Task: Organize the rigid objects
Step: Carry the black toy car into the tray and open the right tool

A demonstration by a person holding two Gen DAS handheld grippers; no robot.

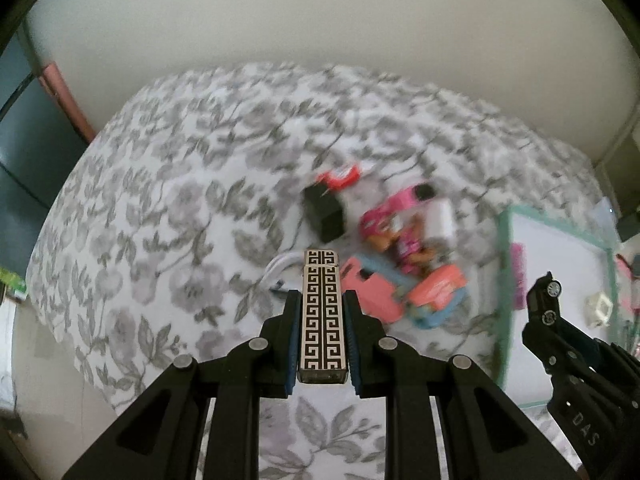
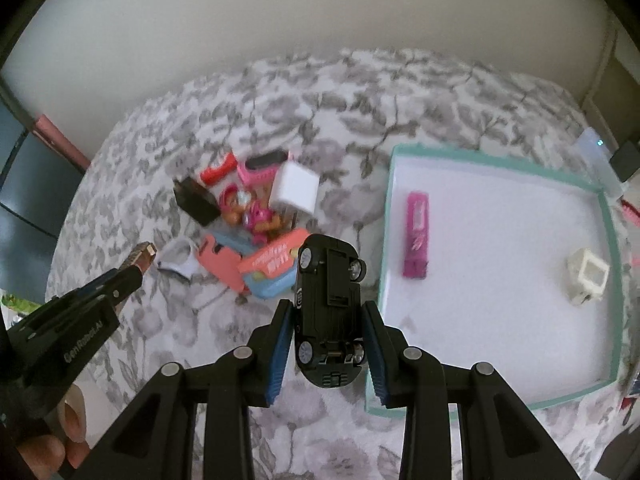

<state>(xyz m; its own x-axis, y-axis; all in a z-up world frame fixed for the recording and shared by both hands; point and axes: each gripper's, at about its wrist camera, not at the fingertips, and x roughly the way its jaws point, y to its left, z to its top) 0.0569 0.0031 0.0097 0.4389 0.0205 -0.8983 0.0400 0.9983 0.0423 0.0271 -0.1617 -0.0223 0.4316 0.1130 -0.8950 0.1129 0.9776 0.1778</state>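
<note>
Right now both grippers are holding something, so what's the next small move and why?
Probably carry the right gripper rightward over the teal-rimmed box and release the black toy car there. The car is clamped upside down just left of the box's near wall, and the box already holds a pink item with bare floor beside it.

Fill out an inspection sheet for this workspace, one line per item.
Surface: floral bedspread.
Job's things: teal-rimmed tray holds a magenta bar and a cream cube; patterned lighter and black toy car are held above the bedspread.
Clutter: pile with white charger, black block, pink doll, coral toys.
Grippers: left gripper shut on the lighter; right gripper shut on the car, underside up.
Cables: white cord, blurred.
Surroundings: pale wall.
</note>
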